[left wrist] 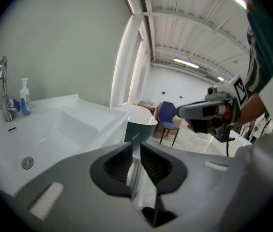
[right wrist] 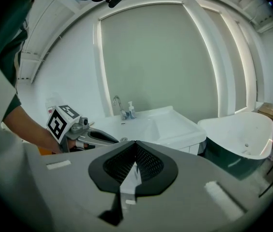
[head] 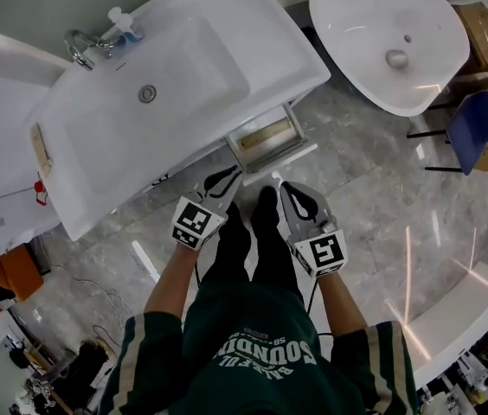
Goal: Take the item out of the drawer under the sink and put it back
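The left claw (head: 224, 180) and right claw (head: 285, 188) are hanging low and side by side, both pinched fully closed and gripping nothing, while just beyond them the drawer (head: 277, 158) under the white sink (head: 188, 76) is standing open, an indistinct tan item (head: 268, 134) lying inside it.

**Other Things in the Room**

A big white tub (head: 356, 54) sits far on the right. It is shaped like an egg and has a drain in its bottom. To the right of it stands a blue chair (head: 484, 128) with thin black legs. Brown boxes (head: 479, 33) sit close by the chair. The floor (head: 374, 206) is grey stone and shiny. Far on the left, a silver tap (head: 80, 48) curves up. A small soap bottle (head: 123, 24) with a white pump stands just beside it. Near on the left lies something orange (head: 15, 271), with dark cables (head: 97, 305) on the floor nearby.
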A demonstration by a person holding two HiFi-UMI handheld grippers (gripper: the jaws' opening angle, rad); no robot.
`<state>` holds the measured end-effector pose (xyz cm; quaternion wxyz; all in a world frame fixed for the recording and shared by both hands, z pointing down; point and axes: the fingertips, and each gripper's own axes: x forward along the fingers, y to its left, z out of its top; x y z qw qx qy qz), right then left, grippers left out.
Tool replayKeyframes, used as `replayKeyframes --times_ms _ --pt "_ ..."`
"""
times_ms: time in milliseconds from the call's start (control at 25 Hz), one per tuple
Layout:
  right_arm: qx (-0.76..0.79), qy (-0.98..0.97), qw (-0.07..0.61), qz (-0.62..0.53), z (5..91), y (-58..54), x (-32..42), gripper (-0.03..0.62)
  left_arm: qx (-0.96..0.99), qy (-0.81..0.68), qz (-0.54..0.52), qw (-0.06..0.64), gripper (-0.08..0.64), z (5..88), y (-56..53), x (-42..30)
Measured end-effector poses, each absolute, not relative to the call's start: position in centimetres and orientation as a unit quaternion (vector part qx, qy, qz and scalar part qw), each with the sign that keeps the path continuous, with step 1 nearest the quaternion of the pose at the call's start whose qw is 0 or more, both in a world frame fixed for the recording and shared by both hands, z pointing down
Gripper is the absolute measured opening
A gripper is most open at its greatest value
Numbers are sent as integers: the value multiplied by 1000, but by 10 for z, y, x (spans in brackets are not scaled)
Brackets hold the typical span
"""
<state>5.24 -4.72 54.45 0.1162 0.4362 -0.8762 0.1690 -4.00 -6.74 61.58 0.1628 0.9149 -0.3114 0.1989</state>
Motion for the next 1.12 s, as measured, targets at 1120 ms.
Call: replayKeyframes --times_ms 1120 --pt "474 -832 144 251 640 -20 105 2 883 -211 366 204 233 828 -127 47"
